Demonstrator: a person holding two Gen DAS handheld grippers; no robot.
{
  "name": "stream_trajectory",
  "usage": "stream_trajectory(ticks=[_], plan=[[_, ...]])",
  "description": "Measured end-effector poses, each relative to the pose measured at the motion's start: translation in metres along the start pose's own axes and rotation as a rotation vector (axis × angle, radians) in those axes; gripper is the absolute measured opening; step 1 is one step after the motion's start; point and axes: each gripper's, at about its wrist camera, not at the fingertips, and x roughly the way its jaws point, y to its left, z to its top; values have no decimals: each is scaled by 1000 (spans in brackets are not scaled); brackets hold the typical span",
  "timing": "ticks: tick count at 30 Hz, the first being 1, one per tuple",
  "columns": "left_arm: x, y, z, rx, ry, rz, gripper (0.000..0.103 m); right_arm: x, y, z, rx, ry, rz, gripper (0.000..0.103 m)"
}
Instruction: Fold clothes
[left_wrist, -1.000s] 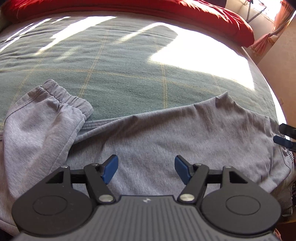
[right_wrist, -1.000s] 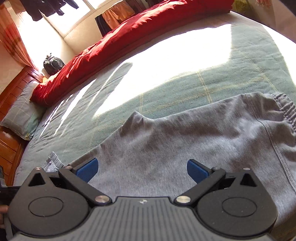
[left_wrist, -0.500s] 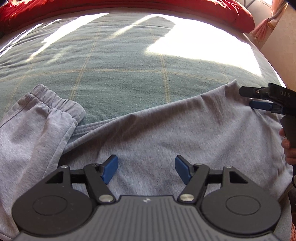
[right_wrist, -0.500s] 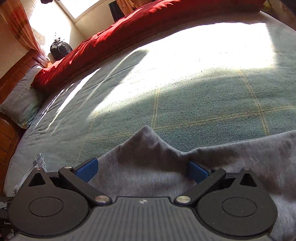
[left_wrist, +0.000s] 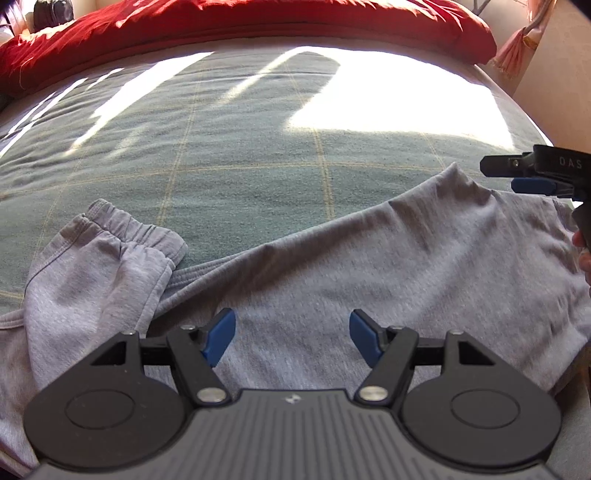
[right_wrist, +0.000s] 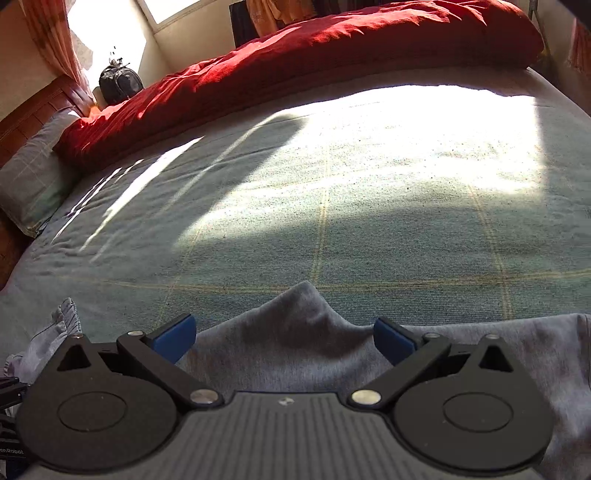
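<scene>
Two grippers hang over a pair of grey sweatpants (left_wrist: 332, 266) spread across a bed. Seen from its own camera, the left gripper (left_wrist: 291, 334) stands with its jaws wide apart, its blue pads (left_wrist: 219, 334) above the middle of the sweatpants with nothing between them. To the left of that gripper, one trouser leg is folded back on itself, its gathered elastic cuff (left_wrist: 136, 230) lying at the far edge of the sweatpants and touching the bedspread. From the same view the right gripper (left_wrist: 517, 175) shows at the far right edge of the sweatpants, side-on, just beside a raised peak of grey cloth (left_wrist: 452, 173); the fingers of the person's hand (left_wrist: 583, 251) appear below it.

In the right wrist view the right gripper (right_wrist: 284, 338) also stands wide, its blue pads (right_wrist: 177, 336) on either side of that same pointed peak of cloth (right_wrist: 304, 295), which rises between them but is not pinched. The sweatpants (right_wrist: 295, 362) fill the near edge of this view, with a ruffled cuff (right_wrist: 66, 314) at their far left.

Beyond the sweatpants stretches the green checked bedspread (right_wrist: 332, 221), crossed by bright sunlight. Past it, along the far side of the bed, lies a bunched red duvet (right_wrist: 314, 48). Left of the duvet sits a checked pillow (right_wrist: 33, 177) against a wooden headboard (right_wrist: 33, 107), with a dark backpack (right_wrist: 120, 83) behind and a window (right_wrist: 107, 22) with orange curtains above.
</scene>
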Motion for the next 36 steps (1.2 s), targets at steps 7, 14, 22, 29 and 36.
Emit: stream_trajectory(ticks=[7,14,22,29,36], plan=[[-27,-18,-2,53,-44,11,75,-44,-20,-19,40,-15,-65,103],[-33,-48,-4,109,-37,-11,76,-79,-91,-71,285,42,-122,103],[-22,-81,-8,194,8,-32,76,-105,-146,-119,514,18,-93,103],[3,-95,-17,231,51,-48,76,-105,-118,-107,469,38,-12,103],[41,-90,-33,220,78,-88,80,-73,-94,-116,349,150,-98,103]])
